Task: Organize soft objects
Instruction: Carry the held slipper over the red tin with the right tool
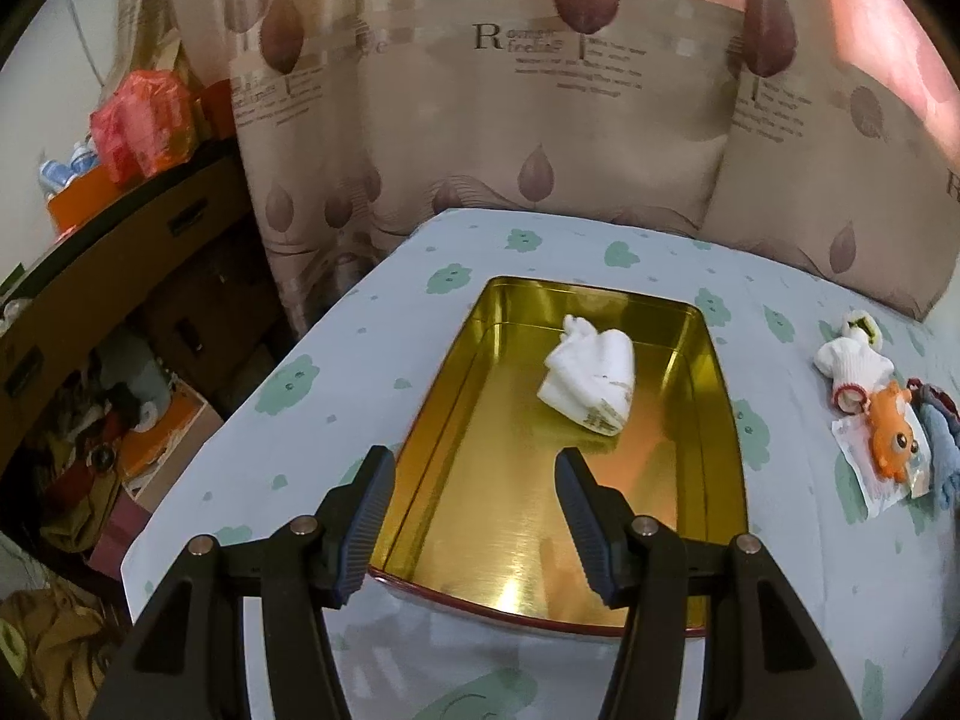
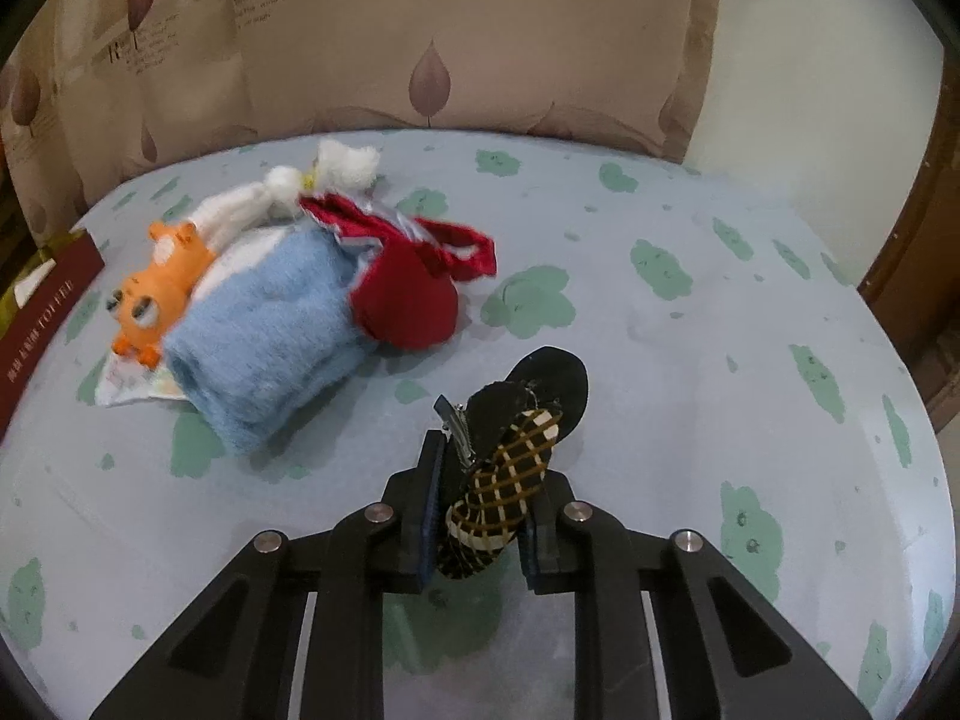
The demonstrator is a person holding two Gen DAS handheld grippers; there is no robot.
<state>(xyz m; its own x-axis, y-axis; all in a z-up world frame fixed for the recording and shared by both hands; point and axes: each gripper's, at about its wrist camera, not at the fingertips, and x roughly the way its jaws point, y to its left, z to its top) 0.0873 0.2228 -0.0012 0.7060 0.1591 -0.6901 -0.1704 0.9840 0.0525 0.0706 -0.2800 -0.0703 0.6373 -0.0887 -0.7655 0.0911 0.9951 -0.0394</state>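
One white sock [image 1: 591,381] in gold tin [image 1: 717,420]; left hand-held gripper [image 1: 474,519] released, right hand-held gripper [image 2: 480,498] grasping black plaid fabric piece [image 2: 510,468].

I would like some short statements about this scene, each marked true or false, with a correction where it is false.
1. The right gripper holds a black checked hair clip. True.
2. The gold tin holds nothing. False: a white sock lies inside it.
3. The left gripper is open and holds nothing. True.
4. The orange toy lies inside the tin. False: it lies on the bedsheet, beside the blue knit piece.
5. A red cloth item touches the blue knit piece. True.
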